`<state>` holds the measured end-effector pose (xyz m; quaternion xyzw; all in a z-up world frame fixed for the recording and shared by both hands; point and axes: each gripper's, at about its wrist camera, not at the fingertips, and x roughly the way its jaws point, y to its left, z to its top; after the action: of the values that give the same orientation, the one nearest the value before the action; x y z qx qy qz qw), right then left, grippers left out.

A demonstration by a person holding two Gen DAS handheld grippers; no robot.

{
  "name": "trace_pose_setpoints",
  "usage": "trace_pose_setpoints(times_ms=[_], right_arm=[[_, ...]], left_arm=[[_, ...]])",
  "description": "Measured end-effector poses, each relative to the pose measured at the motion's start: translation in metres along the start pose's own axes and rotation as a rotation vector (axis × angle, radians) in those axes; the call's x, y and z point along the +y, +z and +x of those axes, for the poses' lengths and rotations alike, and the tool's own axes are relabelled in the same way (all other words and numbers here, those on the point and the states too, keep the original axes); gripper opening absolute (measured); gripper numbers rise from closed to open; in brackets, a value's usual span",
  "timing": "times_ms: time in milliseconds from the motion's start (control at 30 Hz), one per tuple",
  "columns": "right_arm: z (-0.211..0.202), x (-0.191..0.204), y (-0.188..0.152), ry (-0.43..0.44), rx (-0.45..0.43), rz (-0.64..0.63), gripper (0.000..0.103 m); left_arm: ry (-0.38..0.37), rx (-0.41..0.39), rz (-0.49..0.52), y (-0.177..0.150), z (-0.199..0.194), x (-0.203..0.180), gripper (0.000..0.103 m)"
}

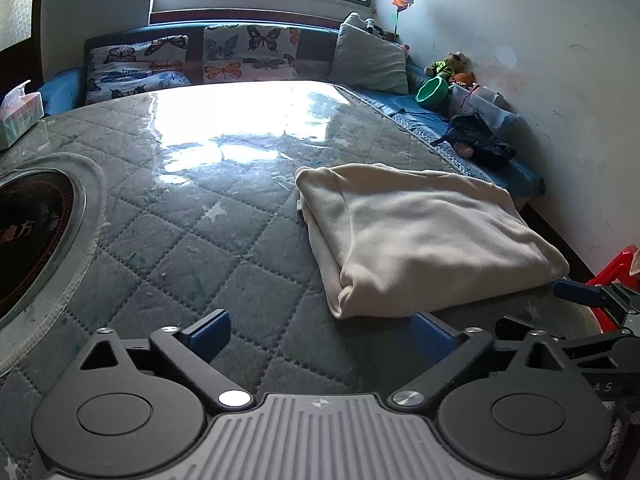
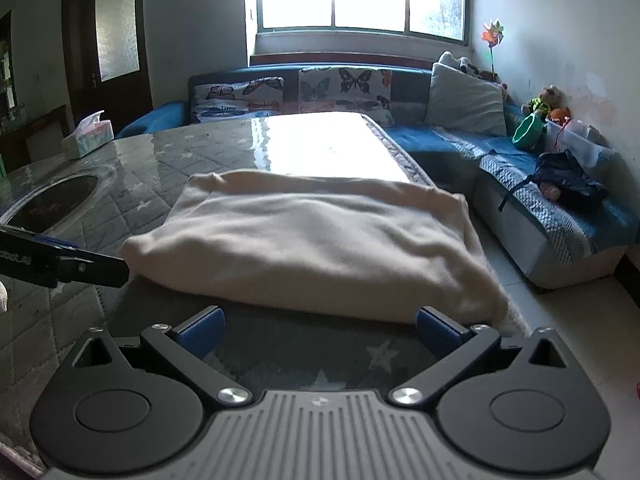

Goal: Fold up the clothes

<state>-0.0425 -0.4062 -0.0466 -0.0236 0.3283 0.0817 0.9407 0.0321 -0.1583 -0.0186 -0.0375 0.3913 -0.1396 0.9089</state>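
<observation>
Folded cream fleece garment point(image 2: 304, 240) on the quilted grey table cover point(image 1: 180, 248)

Both the left gripper point(image 1: 320, 332) and the right gripper point(image 2: 320, 328) stand released, grasping nothing; a careless touch could push its overhanging corner off the table.

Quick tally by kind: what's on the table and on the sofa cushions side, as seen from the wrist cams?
Folded cream garment: 1
Tissue box: 1
Butterfly cushions: 2
Grey pillow: 1
Green bowl: 1
Dark clothing heap on the sofa: 1
Total: 7
</observation>
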Motion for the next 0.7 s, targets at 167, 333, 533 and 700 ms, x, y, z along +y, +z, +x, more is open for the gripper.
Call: trace_pose_setpoints(times_ms=[167, 333, 533, 700], right_arm=[[-0.002, 0.005, -0.008, 0.002, 0.018, 0.007, 0.103], [-0.004, 0.011, -0.012, 0.014, 0.029, 0.017, 0.103], [-0.004, 0.015, -0.018, 0.028, 0.049, 0.019, 0.103], [-0.006, 0.018, -0.022, 0.018, 0.055, 0.016, 0.103]], left_arm=[[-0.005, 0.008, -0.011, -0.008, -0.005, 0.003, 0.103], [-0.013, 0.019, -0.017, -0.015, -0.011, 0.005, 0.103], [-0.019, 0.030, -0.009, -0.023, -0.017, 0.002, 0.103], [-0.007, 0.037, -0.004, -0.029, -0.020, 0.001, 0.103]])
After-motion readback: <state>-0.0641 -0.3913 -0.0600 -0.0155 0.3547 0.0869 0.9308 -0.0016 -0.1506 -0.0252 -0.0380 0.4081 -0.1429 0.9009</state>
